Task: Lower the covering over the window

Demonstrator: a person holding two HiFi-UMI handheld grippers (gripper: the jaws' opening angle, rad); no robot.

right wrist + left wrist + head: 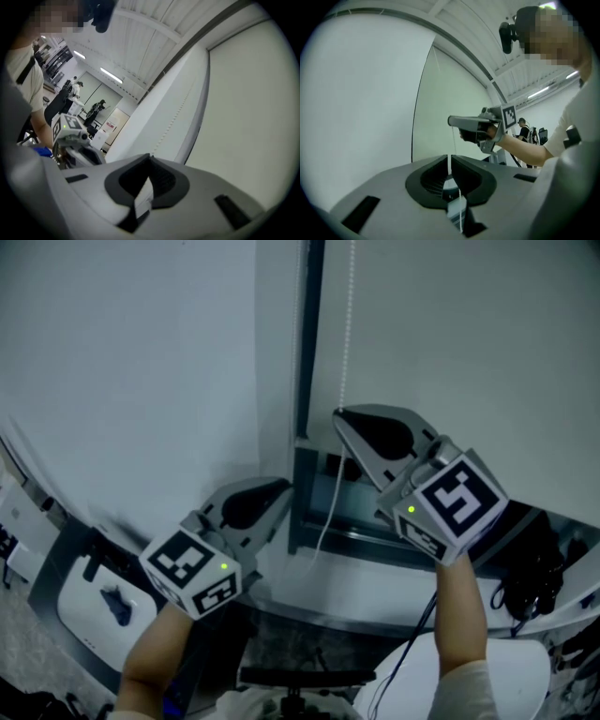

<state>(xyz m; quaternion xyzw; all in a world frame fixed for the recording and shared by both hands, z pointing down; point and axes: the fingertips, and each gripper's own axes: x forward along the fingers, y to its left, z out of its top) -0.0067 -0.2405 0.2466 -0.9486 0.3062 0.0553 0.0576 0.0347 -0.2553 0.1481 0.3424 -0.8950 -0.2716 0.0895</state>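
Two pale roller blinds (pixel 131 381) hang either side of a dark window post (pixel 309 352). A white bead cord (pixel 349 324) runs down beside the post. My right gripper (pixel 339 416) is shut on the cord, higher up. The cord's loop (pixel 330 512) hangs below it. My left gripper (pixel 286 487) sits lower and to the left. In the left gripper view the cord (pixel 453 143) drops from the right gripper (pixel 452 122) into the shut left gripper (pixel 450 157). The right gripper view shows its gripper (pixel 150 155) closed, with the bead cord (pixel 177 117) rising ahead along the blind.
A dark sill (pixel 375 540) runs under the window. A white seat (pixel 94 601) stands at lower left, black cables and gear (pixel 530 568) lie at right, and another white seat (pixel 469 671) is below. People stand far back in the hall (pixel 98 110).
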